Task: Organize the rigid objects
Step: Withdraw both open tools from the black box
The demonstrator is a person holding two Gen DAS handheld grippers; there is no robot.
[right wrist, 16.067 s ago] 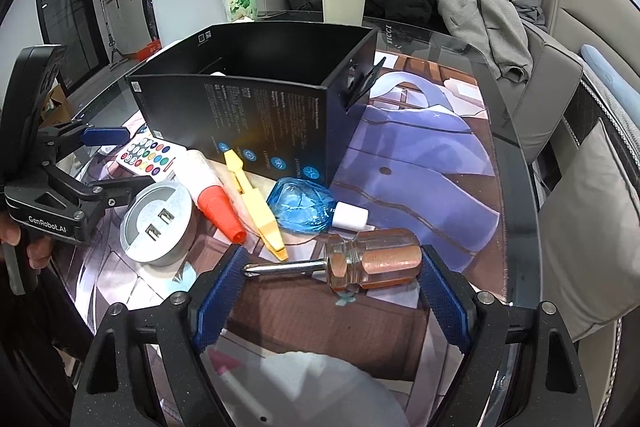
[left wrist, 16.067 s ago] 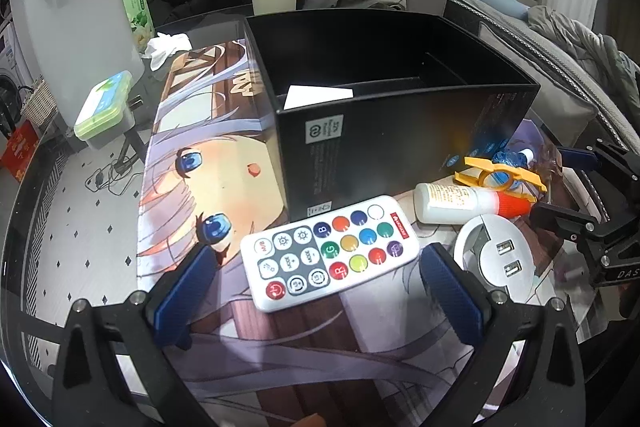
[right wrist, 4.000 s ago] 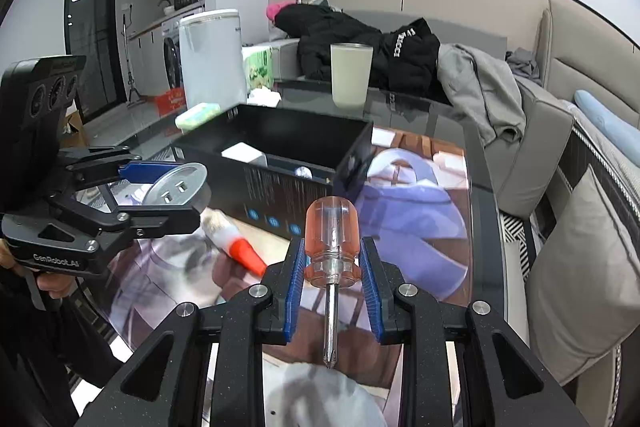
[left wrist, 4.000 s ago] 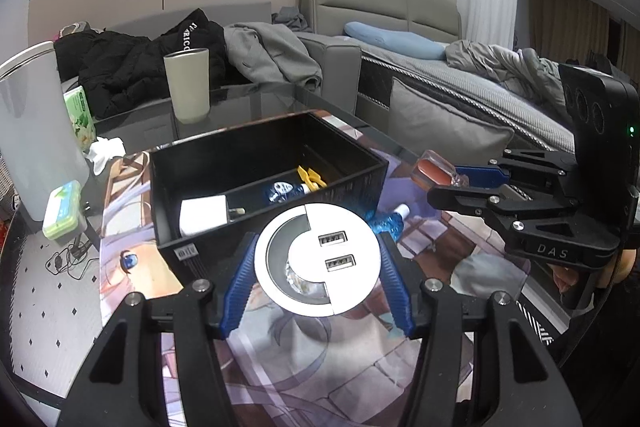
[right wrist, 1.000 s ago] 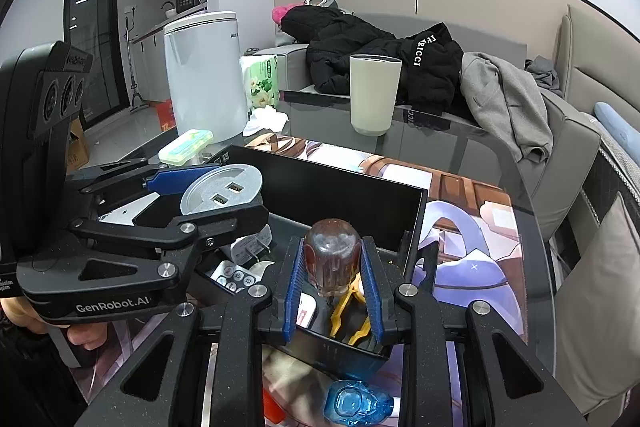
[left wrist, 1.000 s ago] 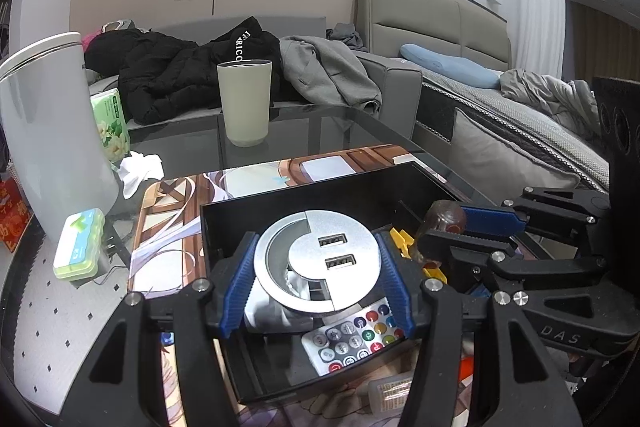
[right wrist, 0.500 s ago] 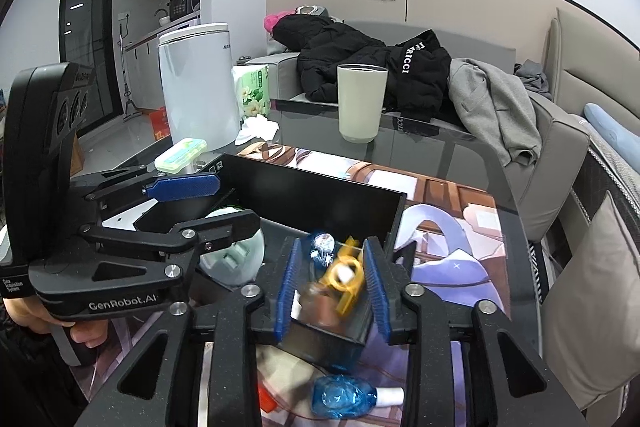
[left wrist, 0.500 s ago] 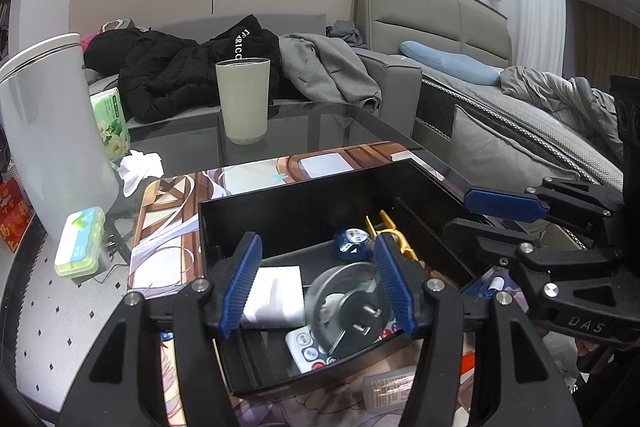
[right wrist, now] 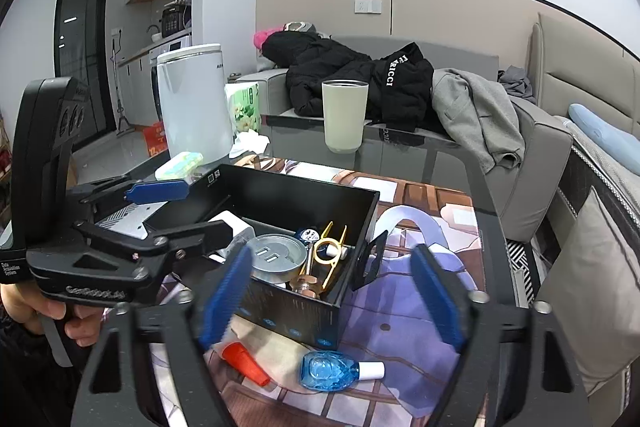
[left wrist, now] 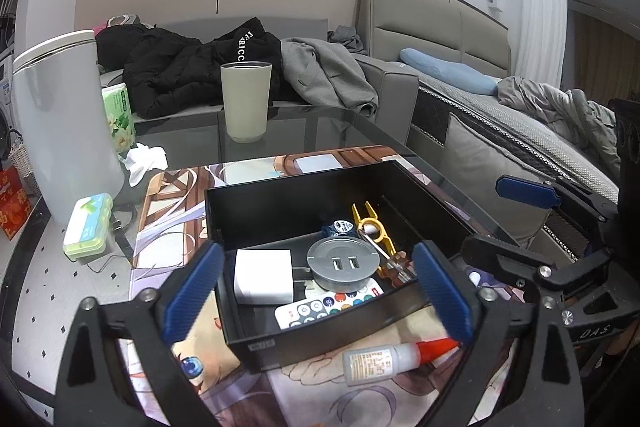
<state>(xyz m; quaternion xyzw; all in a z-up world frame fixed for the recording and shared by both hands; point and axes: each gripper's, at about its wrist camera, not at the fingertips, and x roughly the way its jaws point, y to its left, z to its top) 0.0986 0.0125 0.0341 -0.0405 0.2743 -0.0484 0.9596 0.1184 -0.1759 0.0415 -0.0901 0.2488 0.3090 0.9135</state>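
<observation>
Both tongs are wide open and hold nothing. The left tongs (left wrist: 316,291) hang above the near wall of the black box (left wrist: 280,195), and the right tongs (right wrist: 332,291) hang above the box corner on the other side.

Inside the box lies a round grey USB hub (left wrist: 343,263) with its two ports facing up. It rests partly on a white remote control (left wrist: 328,309) with coloured buttons. Just beside the hub, to its left in the left wrist view, sits a white charger block (left wrist: 262,275). Behind the hub there is a small dark blue round thing (left wrist: 338,228), and next to it a yellow plastic clip (left wrist: 370,225). A screwdriver with an amber handle (left wrist: 398,265) lies in the right part of the box, its shaft reaching toward the clip.

Outside the box, on the printed mat of the desk (right wrist: 424,155), a glue bottle with a red cap (left wrist: 384,361) lies on its side just in front of the box wall. A small blue bottle with a white cap (right wrist: 332,371) lies near it.

Farther on the desk stand a pale tumbler (left wrist: 246,101) and a tall white container (left wrist: 60,131), well apart from the box.
</observation>
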